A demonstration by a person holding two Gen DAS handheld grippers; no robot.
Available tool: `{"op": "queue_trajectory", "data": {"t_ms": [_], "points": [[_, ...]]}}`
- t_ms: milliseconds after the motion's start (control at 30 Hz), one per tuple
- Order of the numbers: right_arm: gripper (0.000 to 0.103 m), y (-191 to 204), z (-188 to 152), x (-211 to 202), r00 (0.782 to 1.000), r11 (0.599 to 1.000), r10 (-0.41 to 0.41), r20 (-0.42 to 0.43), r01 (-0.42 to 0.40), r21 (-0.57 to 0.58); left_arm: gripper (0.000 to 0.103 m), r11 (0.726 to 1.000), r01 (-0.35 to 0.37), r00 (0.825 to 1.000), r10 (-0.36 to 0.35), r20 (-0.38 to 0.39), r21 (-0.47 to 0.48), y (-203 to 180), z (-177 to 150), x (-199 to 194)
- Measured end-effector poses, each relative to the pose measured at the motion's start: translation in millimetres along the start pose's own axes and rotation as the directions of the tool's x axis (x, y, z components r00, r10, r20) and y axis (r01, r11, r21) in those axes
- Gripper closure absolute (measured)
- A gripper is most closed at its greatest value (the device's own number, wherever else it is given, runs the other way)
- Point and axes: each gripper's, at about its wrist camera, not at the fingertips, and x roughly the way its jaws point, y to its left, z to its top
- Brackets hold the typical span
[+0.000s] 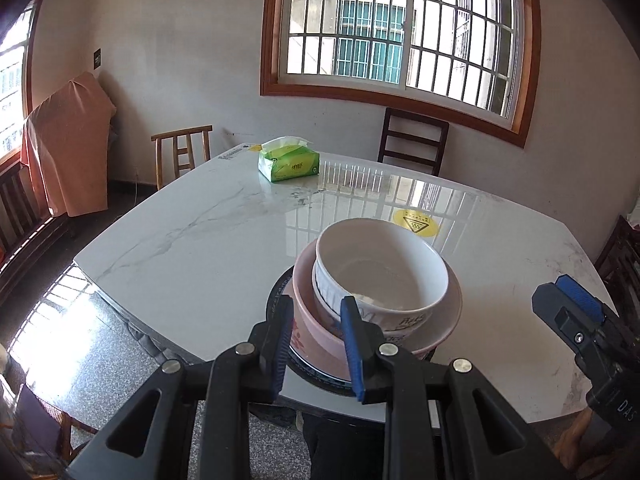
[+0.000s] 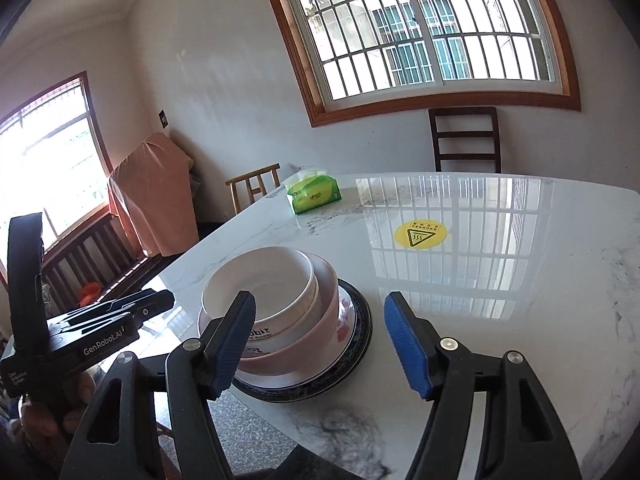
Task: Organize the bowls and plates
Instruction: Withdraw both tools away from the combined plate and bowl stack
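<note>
A white bowl [image 1: 380, 268] sits nested in a pink bowl [image 1: 316, 332], which stands on a dark-rimmed plate [image 1: 276, 300] near the front edge of the marble table [image 1: 192, 240]. My left gripper [image 1: 316, 344] has its blue pads on either side of the pink bowl's near rim, a narrow gap between them. The same stack shows in the right wrist view: white bowl [image 2: 260, 284], pink bowl [image 2: 324, 312], plate [image 2: 356, 344]. My right gripper [image 2: 320, 344] is open wide and empty, just in front of the stack.
A green tissue pack [image 1: 288, 162] lies at the table's far side. A yellow warning sticker [image 2: 420, 236] is on the tabletop. Chairs [image 1: 412, 144] stand along the far edges. A bench with an orange cloth [image 1: 68, 148] is at the left wall.
</note>
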Motion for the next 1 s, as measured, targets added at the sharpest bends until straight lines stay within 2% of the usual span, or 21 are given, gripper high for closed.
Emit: {"op": "queue_trajectory", "data": {"t_ms": [33, 67, 100, 233, 333, 533, 600, 667, 767, 1000], "points": [[0.028, 2.5, -4.4, -4.2, 1.0, 1.0, -0.004, 0.026, 0.004, -0.008, 0.078, 1.0, 0.008, 1.0, -0.008, 0.001, 0.003, -3.1, -1.8, -0.1], [0.019, 4.4, -8.6, -7.5, 0.999, 1.0, -0.007, 0.051, 0.008, -0.013, 0.078, 1.0, 0.009, 1.0, -0.009, 0.008, 0.005, -6.3, -3.5, -1.2], [0.016, 6.8, -12.6, -11.2, 0.997, 1.0, -0.015, 0.079, 0.017, -0.017, 0.078, 1.0, 0.007, 1.0, -0.007, 0.017, 0.008, -10.0, -5.2, -3.2], [0.008, 18.9, -23.9, -29.6, 0.976, 0.992, -0.081, 0.202, 0.098, -0.076, 0.078, 1.0, -0.003, 0.999, 0.002, 0.037, 0.023, -21.0, -9.9, -8.2], [0.003, 19.3, -27.5, -41.7, 0.958, 0.987, -0.116, 0.262, 0.141, -0.08, 0.078, 0.999, -0.029, 0.998, 0.027, 0.06, 0.039, -26.6, -13.7, -11.8], [0.001, 15.8, -34.2, -49.5, 0.951, 0.985, -0.131, 0.282, 0.157, -0.072, 0.078, 0.996, -0.076, 0.987, 0.069, 0.143, 0.043, -30.3, -22.5, -27.5], [0.001, 15.8, -36.3, -50.8, 0.95, 0.984, -0.135, 0.283, 0.162, -0.076, 0.077, 0.995, -0.082, 0.987, 0.075, 0.144, 0.05, -31.0, -23.7, -28.4], [0.001, 16.5, -38.2, -52.8, 0.95, 0.985, -0.128, 0.286, 0.156, -0.079, 0.07, 0.995, -0.088, 0.988, 0.081, 0.13, 0.056, -31.0, -23.7, -28.5], [0.001, 20.8, -39.3, -52.9, 0.953, 0.985, -0.124, 0.278, 0.153, -0.085, 0.065, 0.995, -0.095, 0.985, 0.089, 0.146, 0.034, -27.6, -24.7, -31.4], [0.001, 21.6, -43.0, -56.0, 0.952, 0.986, -0.124, 0.279, 0.151, -0.077, 0.059, 0.995, -0.098, 0.984, 0.092, 0.151, 0.036, -26.7, -26.8, -32.7]]}}
